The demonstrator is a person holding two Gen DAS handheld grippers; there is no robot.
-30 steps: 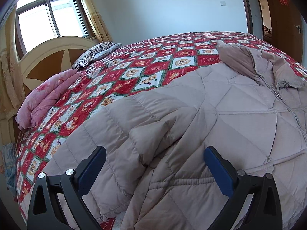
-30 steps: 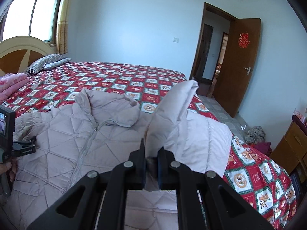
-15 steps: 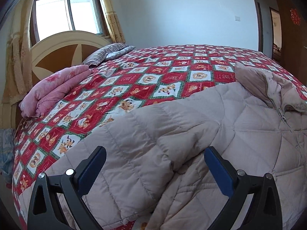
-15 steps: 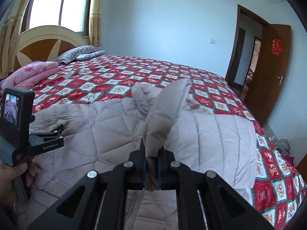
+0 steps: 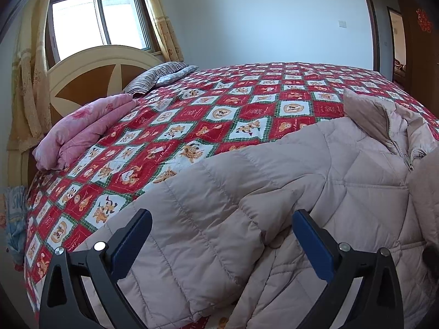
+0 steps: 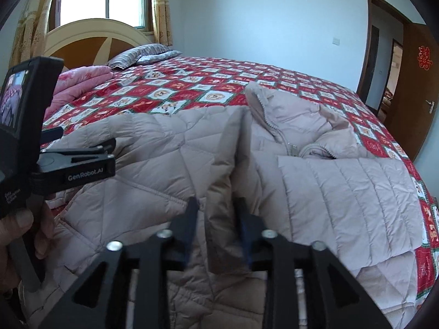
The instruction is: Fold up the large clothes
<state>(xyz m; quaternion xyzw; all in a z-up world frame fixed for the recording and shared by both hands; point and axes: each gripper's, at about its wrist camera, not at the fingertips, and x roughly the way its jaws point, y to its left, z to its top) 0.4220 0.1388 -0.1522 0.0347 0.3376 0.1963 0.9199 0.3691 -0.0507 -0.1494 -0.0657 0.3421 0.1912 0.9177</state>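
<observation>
A beige quilted down jacket (image 5: 343,175) lies front-up on the bed, its collar and zipper toward the far side; it also shows in the right wrist view (image 6: 153,159). My left gripper (image 5: 222,235) is open and empty, hovering over the jacket's left sleeve (image 5: 208,219). My right gripper (image 6: 218,213) has its jaws partly apart around the end of the right sleeve (image 6: 222,164), which is laid across the jacket's chest. The left gripper (image 6: 79,164) also appears at the left of the right wrist view.
The bed has a red patterned bedspread (image 5: 219,115). A folded pink quilt (image 5: 85,131) and a striped pillow (image 5: 162,76) lie near the headboard (image 5: 90,74). An open wooden door (image 6: 414,87) stands at the right.
My right gripper carried the sleeve leftward and down across the jacket, then its jaws opened partly. My left gripper stayed open and shifted a little above the left sleeve.
</observation>
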